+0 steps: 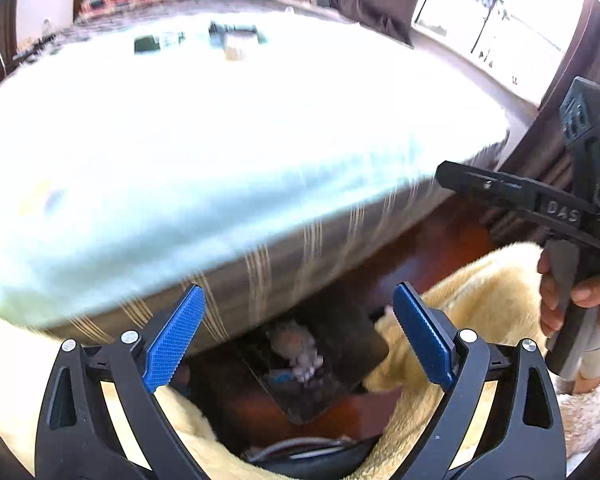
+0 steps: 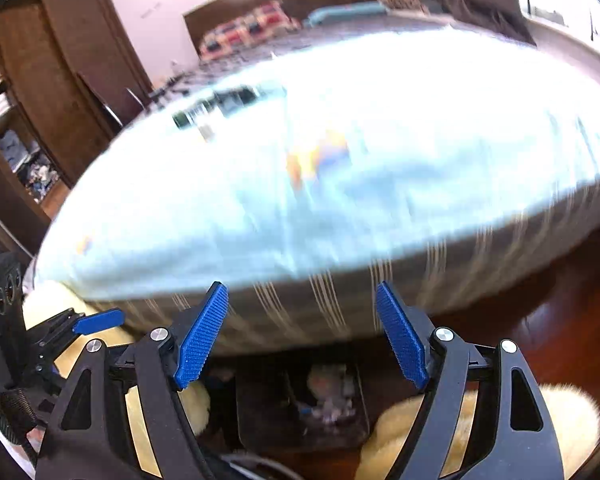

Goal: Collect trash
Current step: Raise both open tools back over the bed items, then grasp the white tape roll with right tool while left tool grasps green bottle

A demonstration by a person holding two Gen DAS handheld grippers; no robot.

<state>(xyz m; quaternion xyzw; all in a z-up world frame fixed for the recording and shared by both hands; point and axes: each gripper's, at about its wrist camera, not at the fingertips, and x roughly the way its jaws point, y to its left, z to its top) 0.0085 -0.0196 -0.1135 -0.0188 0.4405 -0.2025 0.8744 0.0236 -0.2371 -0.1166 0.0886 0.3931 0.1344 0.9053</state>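
A dark wire bin (image 1: 356,344) stands on the floor at the foot of the bed, with crumpled paper trash (image 1: 296,344) inside; it also shows in the right wrist view (image 2: 260,412) with its trash (image 2: 332,392). My left gripper (image 1: 300,332) is open and empty above the bin. My right gripper (image 2: 302,332) is open and empty, also above the bin. An orange and blue wrapper (image 2: 316,156) lies blurred on the bed. Dark small items (image 1: 156,42) lie far back on the bed.
The bed (image 1: 220,140) with a pale blue sheet fills both views. Cream fluffy rugs (image 1: 484,292) lie on the red-brown wood floor (image 2: 560,320). A wooden wardrobe (image 2: 60,72) stands left. The right gripper's body (image 1: 572,208) is at the right edge.
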